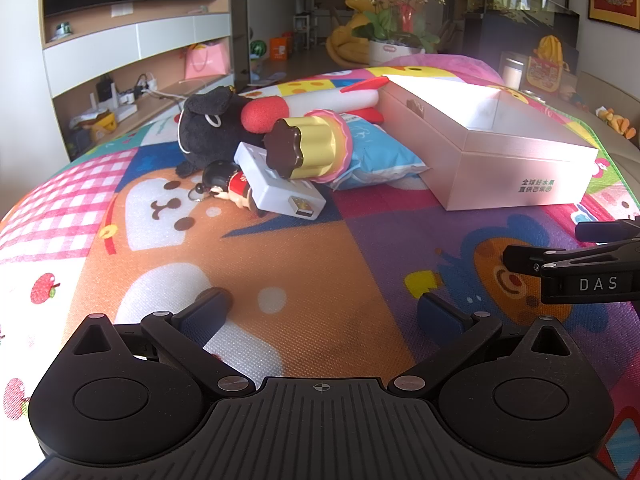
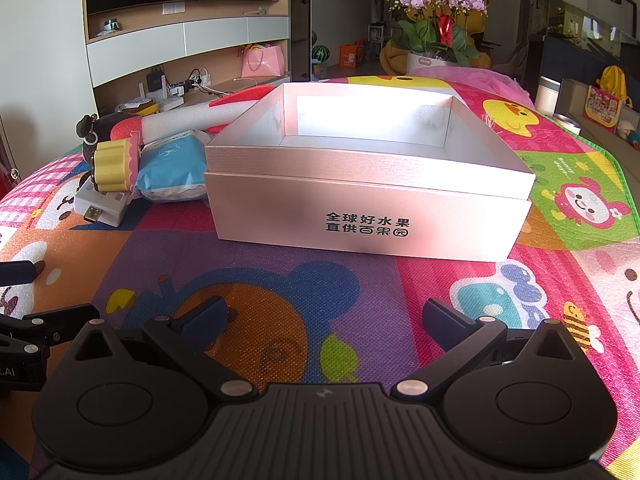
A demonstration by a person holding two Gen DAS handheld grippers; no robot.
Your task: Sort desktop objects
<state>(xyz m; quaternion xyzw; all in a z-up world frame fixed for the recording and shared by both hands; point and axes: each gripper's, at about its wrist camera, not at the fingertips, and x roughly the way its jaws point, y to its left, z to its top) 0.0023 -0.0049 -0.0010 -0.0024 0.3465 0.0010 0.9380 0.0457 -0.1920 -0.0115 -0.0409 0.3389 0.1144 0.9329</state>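
Observation:
A pile of objects lies on the colourful mat: a black plush [image 1: 212, 128], a yellow pudding toy [image 1: 308, 148], a white USB adapter [image 1: 280, 188], a small figure keychain [image 1: 224, 184], a blue pack [image 1: 380, 152] and a white-and-red foam rocket [image 1: 336, 100]. An open pink box [image 2: 368, 196] stands to their right; its inside shows nothing in it. My left gripper [image 1: 324, 312] is open and empty, short of the pile. My right gripper [image 2: 326, 312] is open and empty in front of the box. The pudding toy [image 2: 114, 170], adapter [image 2: 102, 204] and blue pack [image 2: 176, 172] also show in the right wrist view.
The right gripper's fingers [image 1: 520, 262] reach in at the right edge of the left wrist view. The cartoon play mat [image 2: 280, 280] covers the surface. A TV shelf unit [image 2: 180, 32] and an orchid pot [image 2: 436, 20] stand behind.

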